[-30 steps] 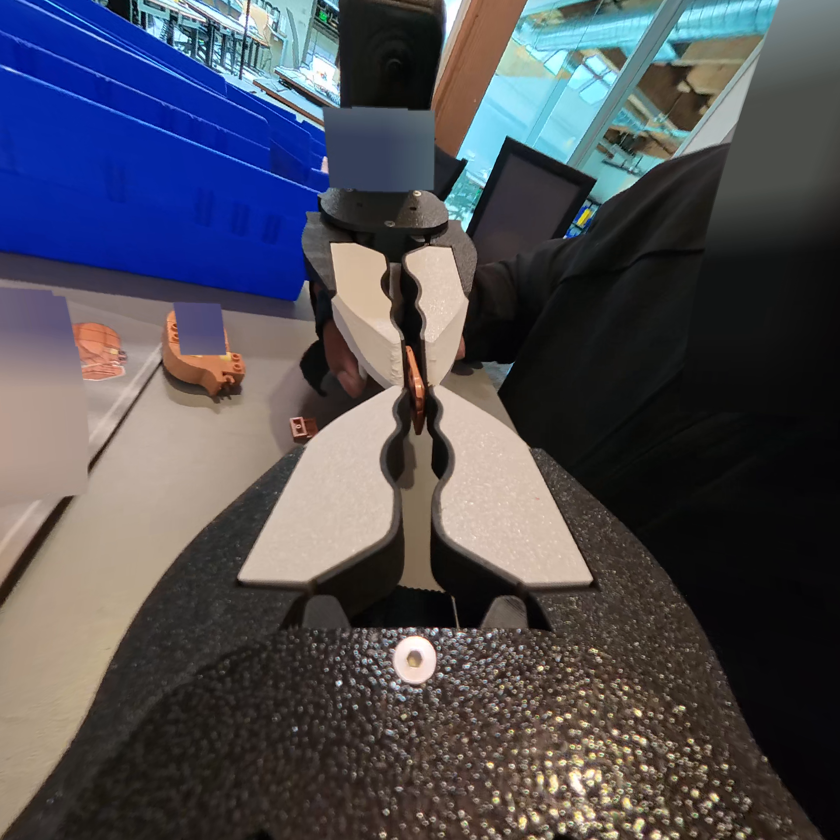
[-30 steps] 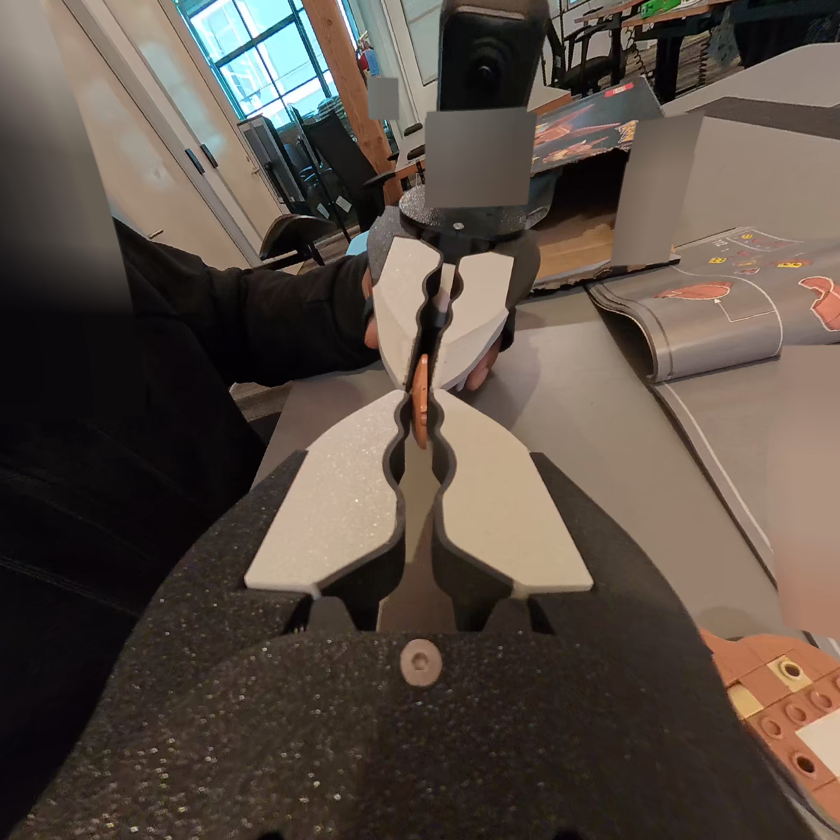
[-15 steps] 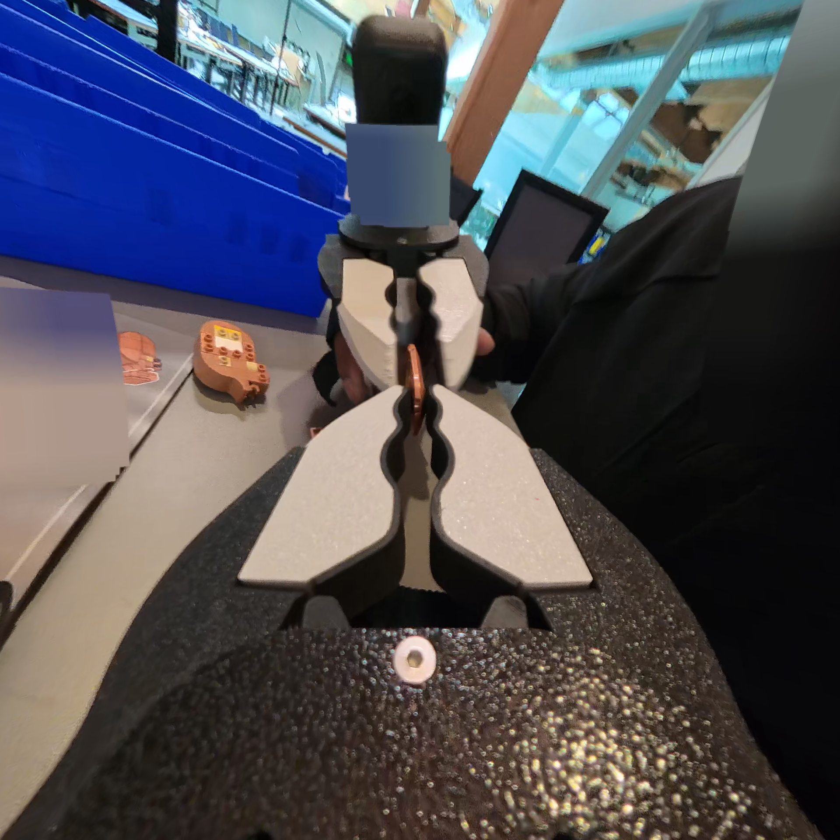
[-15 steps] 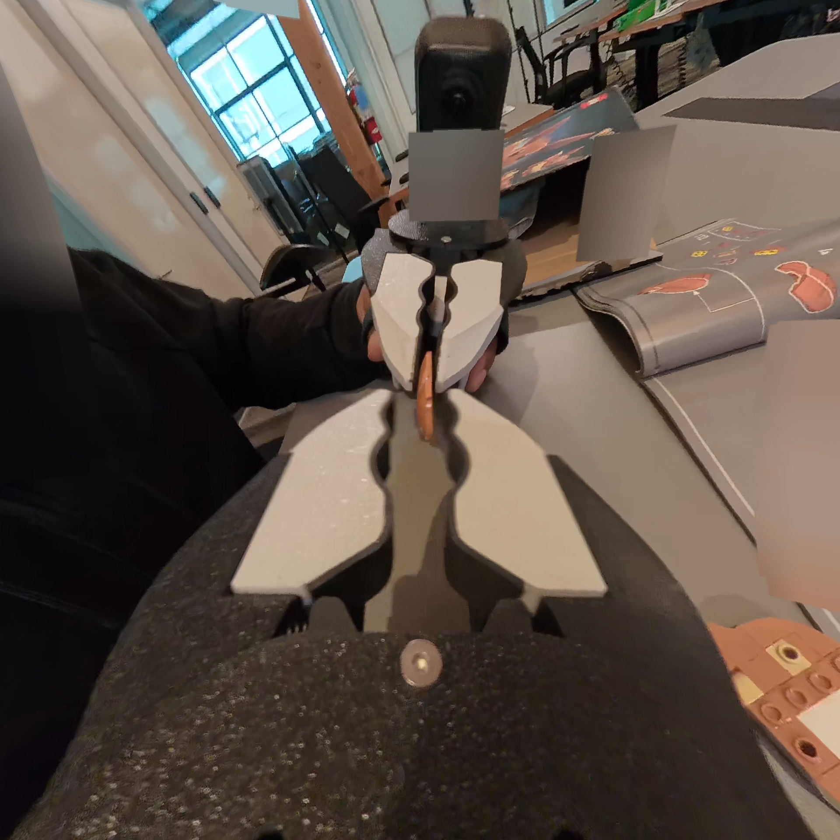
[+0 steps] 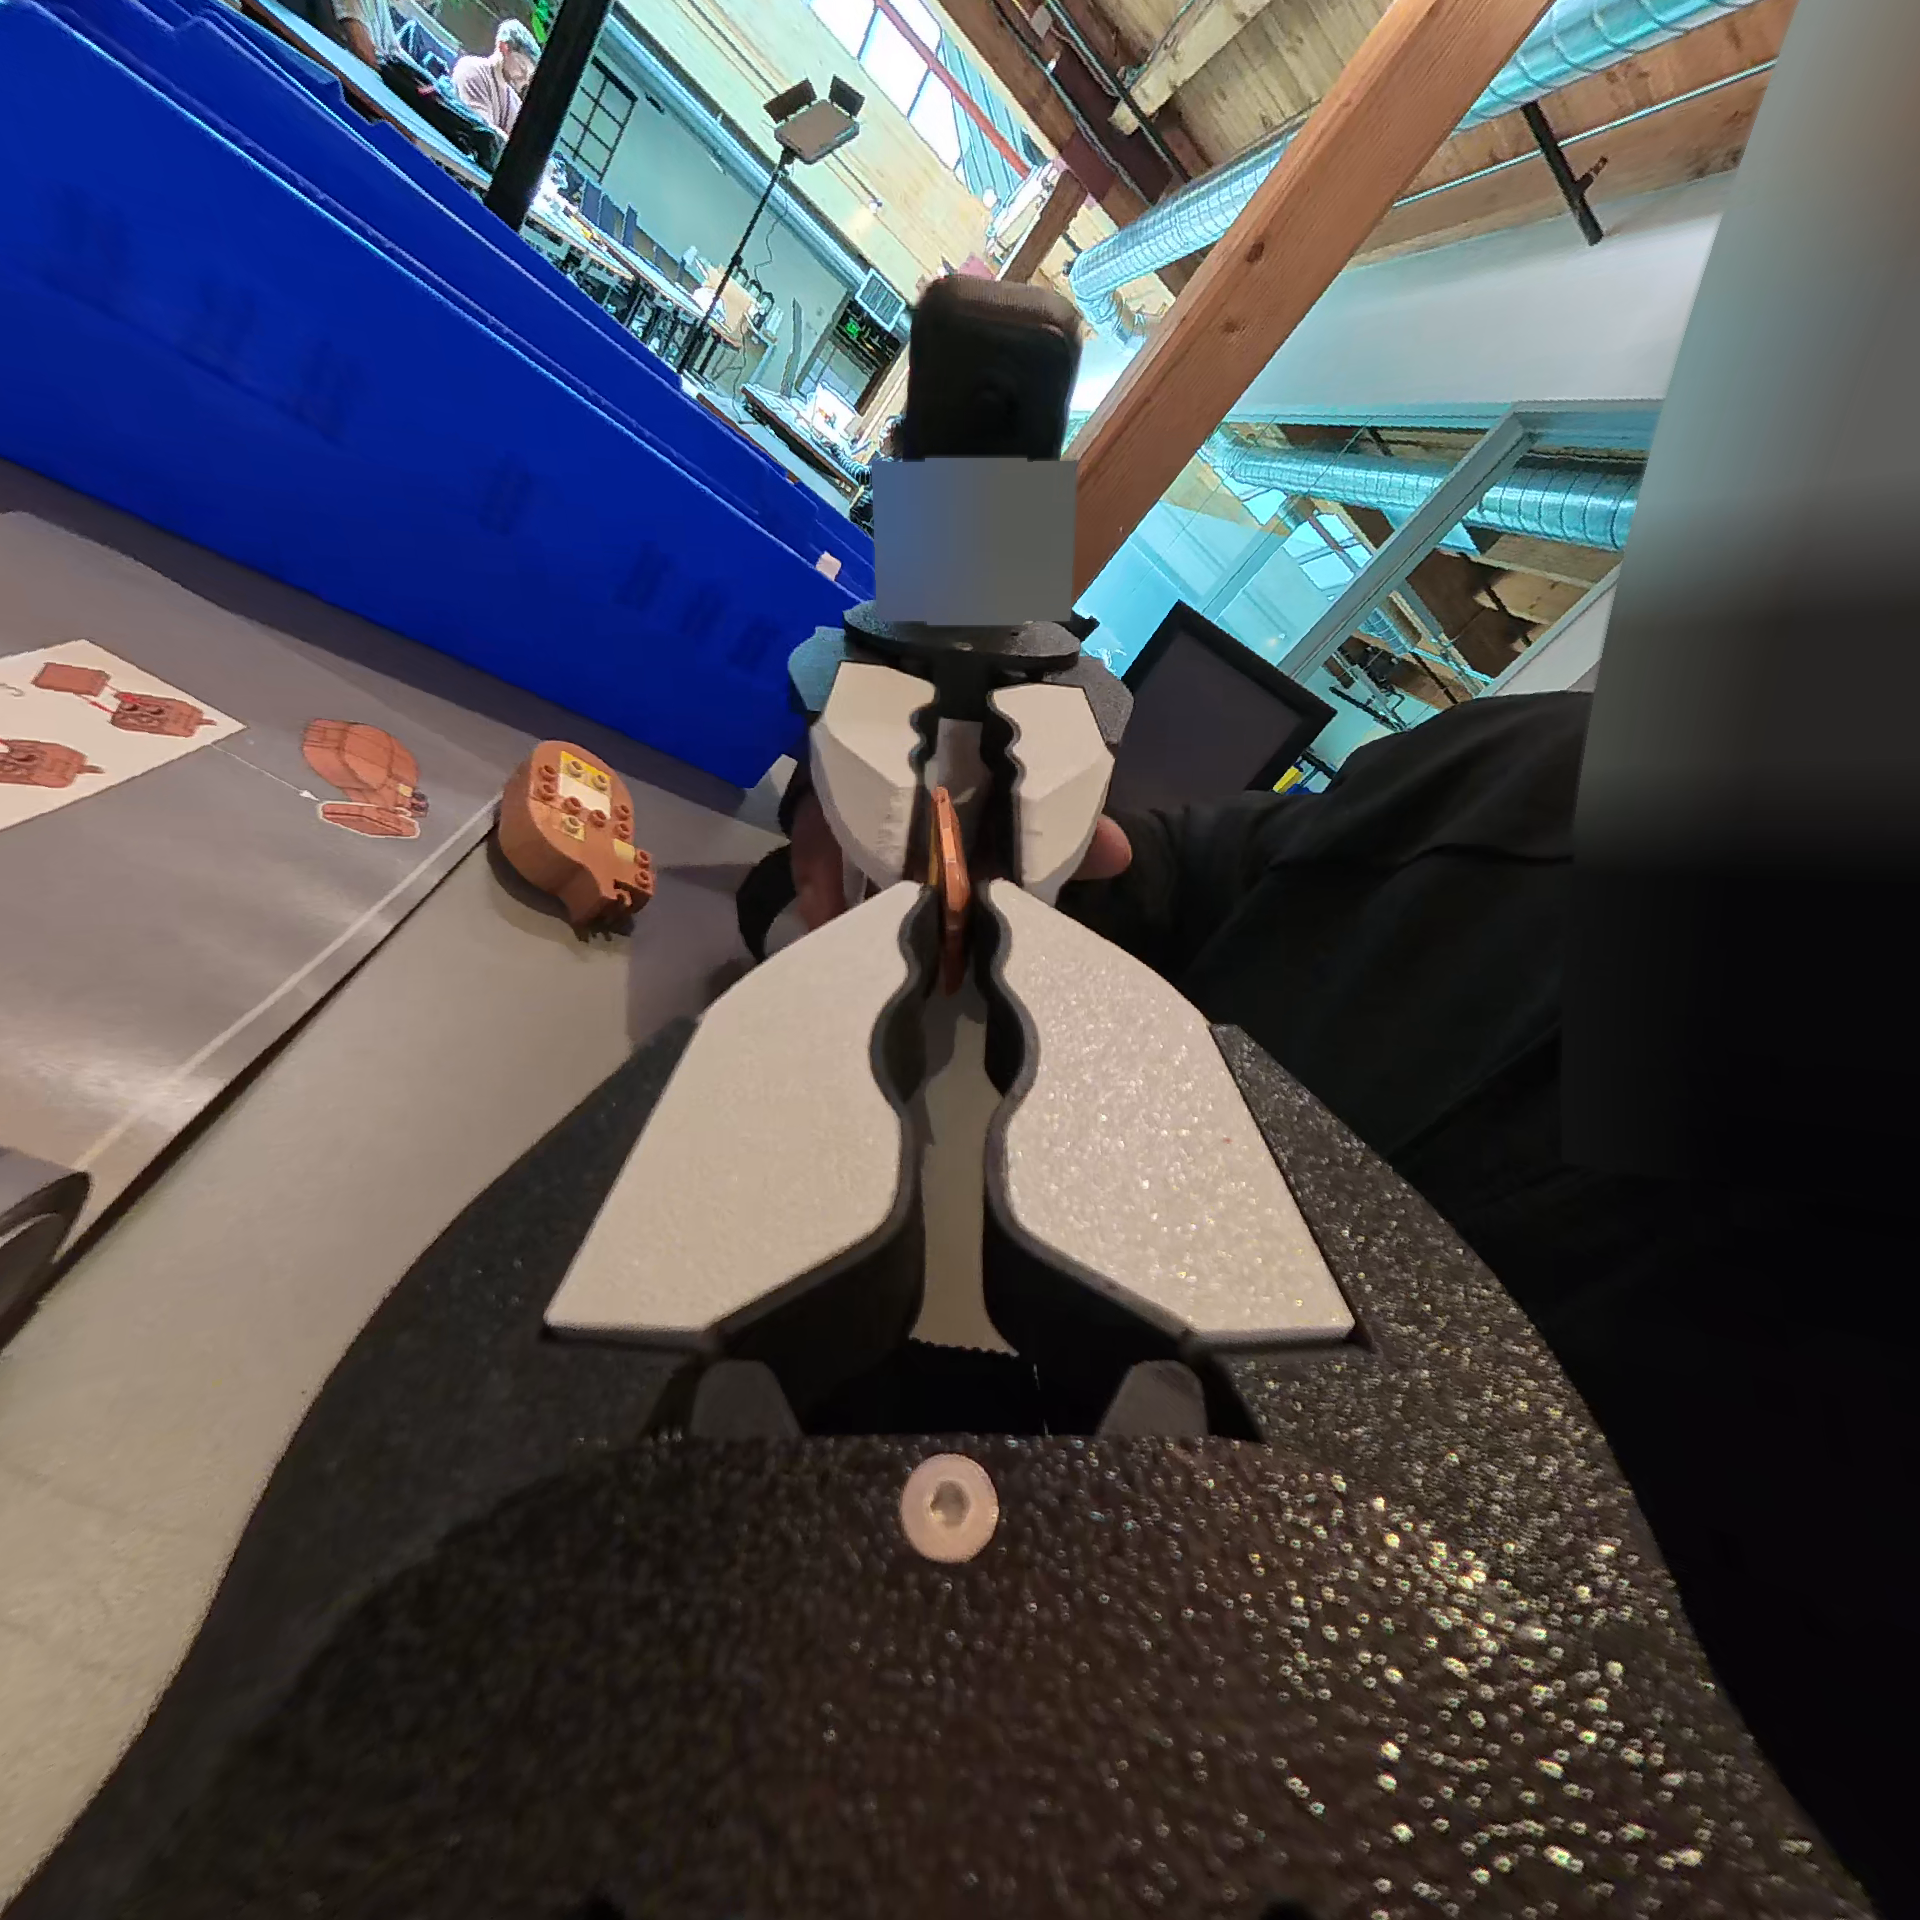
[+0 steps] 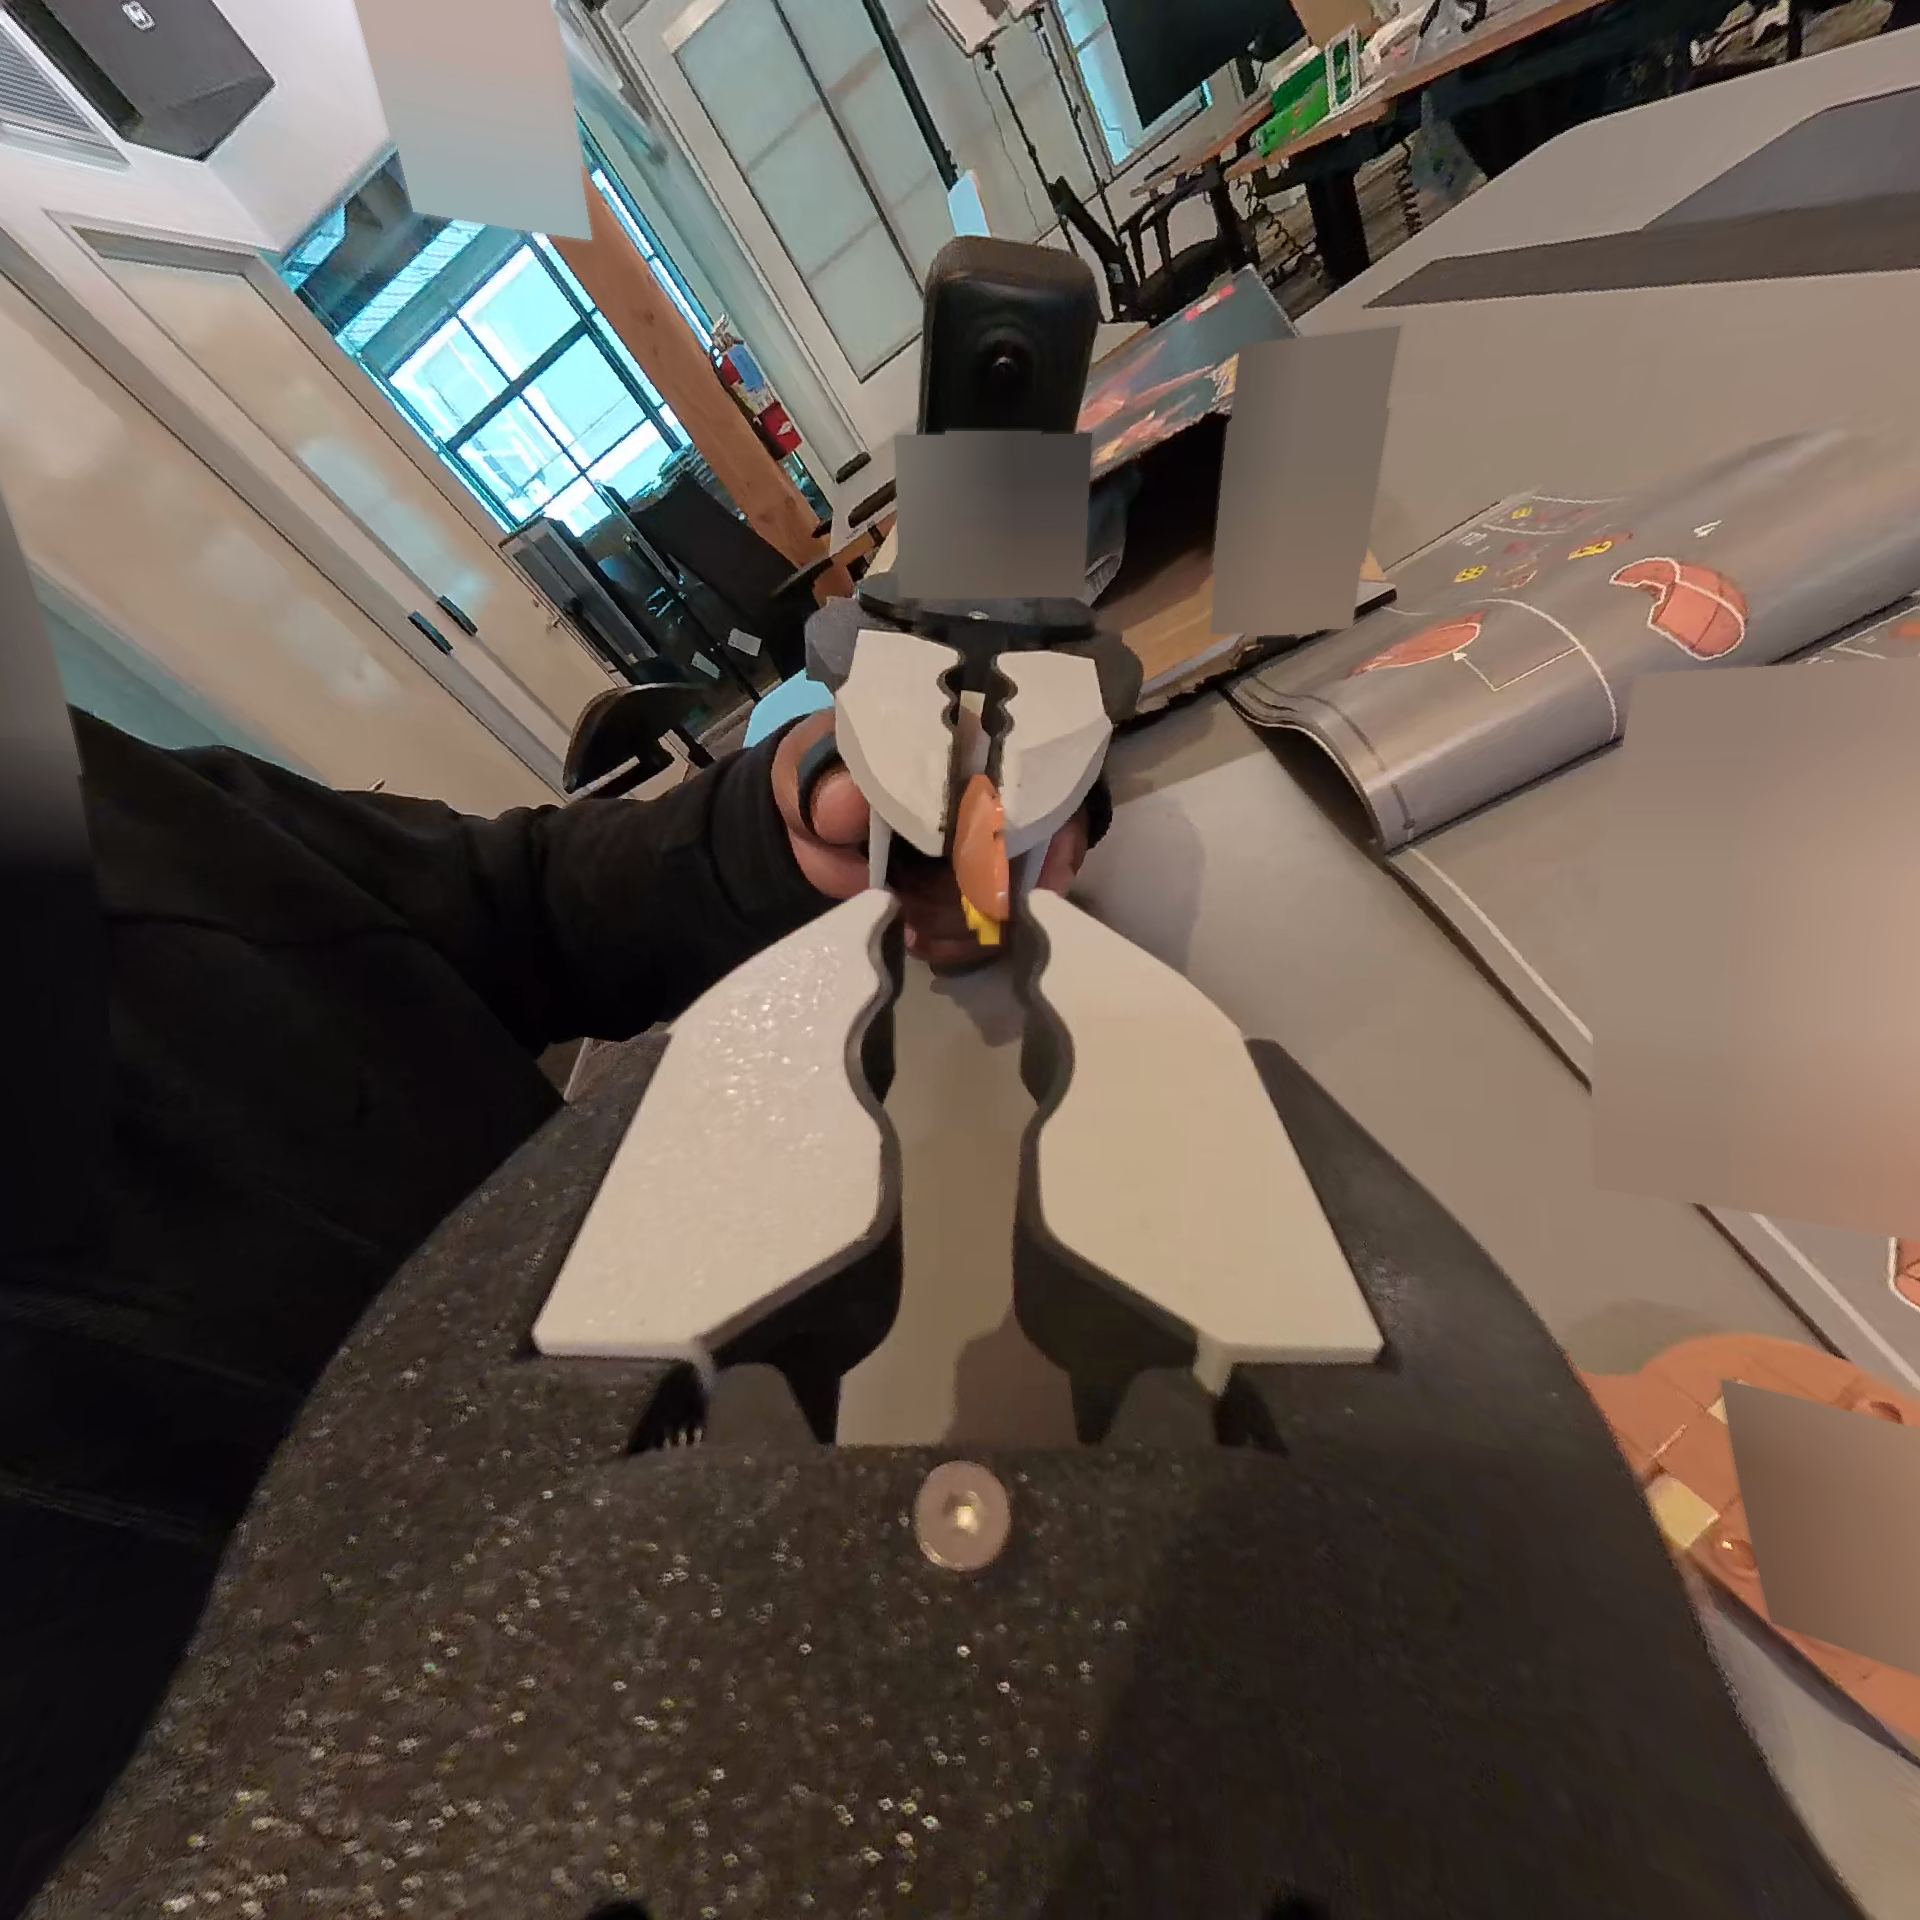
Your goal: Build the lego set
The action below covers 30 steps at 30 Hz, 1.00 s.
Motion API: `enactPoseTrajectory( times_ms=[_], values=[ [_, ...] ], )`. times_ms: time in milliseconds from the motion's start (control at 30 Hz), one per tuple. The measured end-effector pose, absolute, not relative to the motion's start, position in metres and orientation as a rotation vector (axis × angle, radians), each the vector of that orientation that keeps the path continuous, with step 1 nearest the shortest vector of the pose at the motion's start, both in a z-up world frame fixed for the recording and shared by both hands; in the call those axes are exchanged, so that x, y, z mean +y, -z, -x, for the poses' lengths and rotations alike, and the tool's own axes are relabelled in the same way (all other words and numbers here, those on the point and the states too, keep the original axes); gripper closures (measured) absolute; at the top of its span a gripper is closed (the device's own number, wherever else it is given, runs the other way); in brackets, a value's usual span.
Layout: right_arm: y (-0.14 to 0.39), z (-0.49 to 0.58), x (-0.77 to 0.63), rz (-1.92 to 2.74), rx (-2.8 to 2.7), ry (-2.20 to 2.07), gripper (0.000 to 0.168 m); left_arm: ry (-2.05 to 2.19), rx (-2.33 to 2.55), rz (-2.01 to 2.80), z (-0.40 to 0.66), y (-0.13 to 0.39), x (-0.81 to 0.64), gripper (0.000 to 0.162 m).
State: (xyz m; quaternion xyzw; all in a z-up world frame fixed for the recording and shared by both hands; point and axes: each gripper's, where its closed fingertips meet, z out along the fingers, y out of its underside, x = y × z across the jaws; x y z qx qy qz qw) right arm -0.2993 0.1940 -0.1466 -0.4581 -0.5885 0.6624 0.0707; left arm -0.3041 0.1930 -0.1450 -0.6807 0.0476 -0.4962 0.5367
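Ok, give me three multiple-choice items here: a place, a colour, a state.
1. Where is the half-built brown model? A on the table beside the booklet; B in a blue bin; C in a gripper.
2. Colour of the bit on the held brown piece? A green; B yellow; C white.
3. The right gripper is: A shut on the piece; B shut empty; C open.
A, it lies by the booklet's edge; B, yellow tip shows; C, fingers apart, the left gripper holds the piece.

On the bench (image 5: 343,1195), the lego build (image 5: 575,844) lies at ten o'clock of the left claw (image 5: 951,935), just beside the booklet (image 5: 197,894); bins (image 5: 312,416) stand behind, perhaps touching neither.
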Motion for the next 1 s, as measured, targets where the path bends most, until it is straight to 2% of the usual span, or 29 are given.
enactPoseTrajectory(
  times_ms=[100,233,300,433,500,633,733,867,1000],
  values=[
    [0.146,0.301,0.194,1.385,-1.749,-1.994,0.161,1.191,0.124,1.613,0.303,0.144,0.192,0.157],
    [0.144,0.301,0.192,1.392,-1.740,-2.030,0.163,1.208,0.135,1.610,0.301,0.144,0.191,0.156],
    [0.145,0.301,0.192,1.403,-1.740,-2.041,0.163,1.209,0.129,1.621,0.301,0.145,0.192,0.144],
    [0.147,0.300,0.191,1.419,-1.744,-2.062,0.163,1.208,0.139,1.638,0.299,0.147,0.193,0.134],
    [0.149,0.299,0.189,1.425,-1.759,-2.060,0.163,1.199,0.158,1.657,0.296,0.150,0.193,0.136],
    [0.151,0.298,0.185,1.403,-1.784,-2.035,0.163,1.170,0.208,1.663,0.291,0.150,0.190,0.156],
    [0.149,0.299,0.184,1.383,-1.780,-2.022,0.162,1.165,0.217,1.653,0.291,0.149,0.189,0.156],
    [0.148,0.299,0.187,1.355,-1.762,-2.004,0.147,1.140,0.198,1.641,0.295,0.148,0.192,0.156],
    [0.144,0.301,0.194,1.328,-1.699,-2.005,0.143,1.101,0.147,1.606,0.307,0.144,0.196,0.156]
  ],
)
